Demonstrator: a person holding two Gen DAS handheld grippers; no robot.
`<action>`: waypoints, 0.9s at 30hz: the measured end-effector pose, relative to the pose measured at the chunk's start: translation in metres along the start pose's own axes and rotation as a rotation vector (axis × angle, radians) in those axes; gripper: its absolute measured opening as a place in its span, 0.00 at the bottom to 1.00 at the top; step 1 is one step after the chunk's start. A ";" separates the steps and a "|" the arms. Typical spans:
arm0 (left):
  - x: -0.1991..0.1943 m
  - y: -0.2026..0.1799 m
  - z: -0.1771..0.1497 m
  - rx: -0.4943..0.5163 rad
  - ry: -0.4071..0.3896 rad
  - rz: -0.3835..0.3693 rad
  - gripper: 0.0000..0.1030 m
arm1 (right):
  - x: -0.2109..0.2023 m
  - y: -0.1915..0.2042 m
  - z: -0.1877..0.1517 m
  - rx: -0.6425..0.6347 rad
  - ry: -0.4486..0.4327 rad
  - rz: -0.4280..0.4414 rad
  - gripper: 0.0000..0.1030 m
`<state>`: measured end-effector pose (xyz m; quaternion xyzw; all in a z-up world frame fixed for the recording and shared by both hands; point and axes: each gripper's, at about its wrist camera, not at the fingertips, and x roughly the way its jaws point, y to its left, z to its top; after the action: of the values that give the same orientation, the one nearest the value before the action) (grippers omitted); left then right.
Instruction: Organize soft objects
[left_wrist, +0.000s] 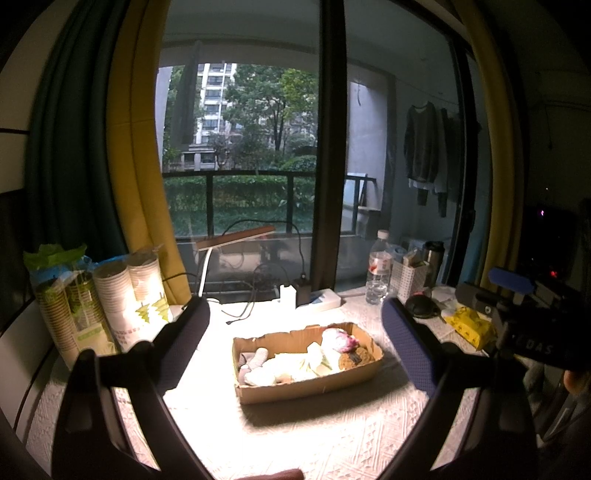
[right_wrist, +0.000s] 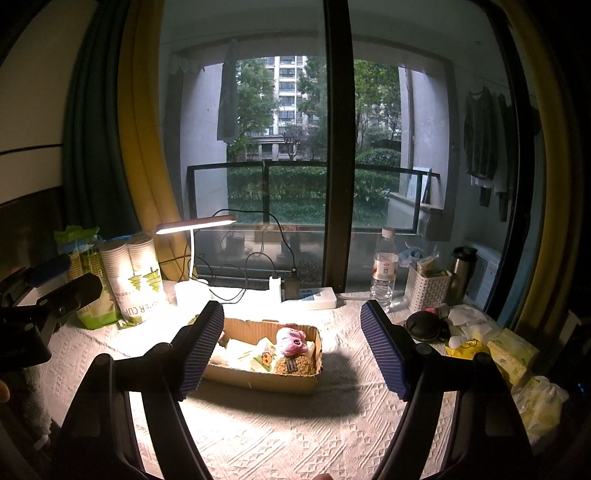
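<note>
I hold my left gripper and right gripper above the white textured tablecloth, jaws spread wide and empty, with the shallow brown cardboard tray of pink, white and tan soft items between them.

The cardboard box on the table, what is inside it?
The cardboard box holds a pink plush toy, a brown fuzzy piece and pale soft items. Whatever lies under them is covered.

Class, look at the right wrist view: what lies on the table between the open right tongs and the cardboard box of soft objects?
Only bare tablecloth lies between the right tongs and the cardboard box.
</note>
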<state>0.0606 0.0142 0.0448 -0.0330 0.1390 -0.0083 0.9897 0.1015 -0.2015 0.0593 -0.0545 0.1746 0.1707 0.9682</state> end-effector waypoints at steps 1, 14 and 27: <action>0.000 0.000 0.000 0.000 -0.001 0.001 0.92 | 0.000 0.000 0.000 0.000 0.001 0.001 0.77; 0.000 -0.001 0.000 0.003 0.000 -0.001 0.92 | 0.002 0.000 -0.003 0.001 0.009 -0.001 0.77; 0.002 -0.002 -0.001 0.004 0.003 -0.003 0.92 | 0.005 0.000 -0.004 0.001 0.011 0.000 0.77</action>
<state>0.0621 0.0125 0.0435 -0.0314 0.1403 -0.0102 0.9896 0.1042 -0.2006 0.0541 -0.0547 0.1799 0.1701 0.9673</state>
